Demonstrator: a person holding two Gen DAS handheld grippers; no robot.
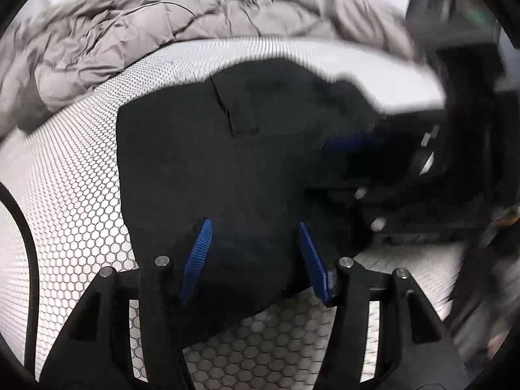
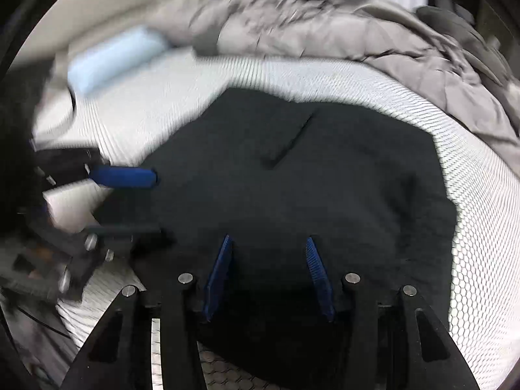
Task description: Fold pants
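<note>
My left hand-held gripper (image 1: pixel 253 243) hangs over the near edge of the pants (image 1: pixel 201 162), its blue pads (image 1: pixel 198 256) apart with only dark cloth seen beyond them, nothing pinched. My right hand-held gripper (image 2: pixel 268 273) is the same: pads (image 2: pixel 219 276) apart, poised above the pants (image 2: pixel 292 188) and gripping nothing. The pants lie as a compact dark block on the bed (image 1: pixel 65 175), on its honeycomb-patterned cover, and from the squared outline I judge at least one fold is already made. A pocket slit (image 2: pixel 289 148) shows on the top layer, so the seat end seems to be uppermost. I keep both tools low and side by side over the same near edge because, I think, the next fold needs two corners lifted evenly; one alone would drag the stack askew. The grey quilt (image 1: pixel 113 35) is bunched along the far side, clear of the pants, which leaves flat room to fold toward. A pale blue thing (image 2: pixel 113 58) lies far off to the left; blur keeps me from naming it. The risk is catching only the top layer.
</note>
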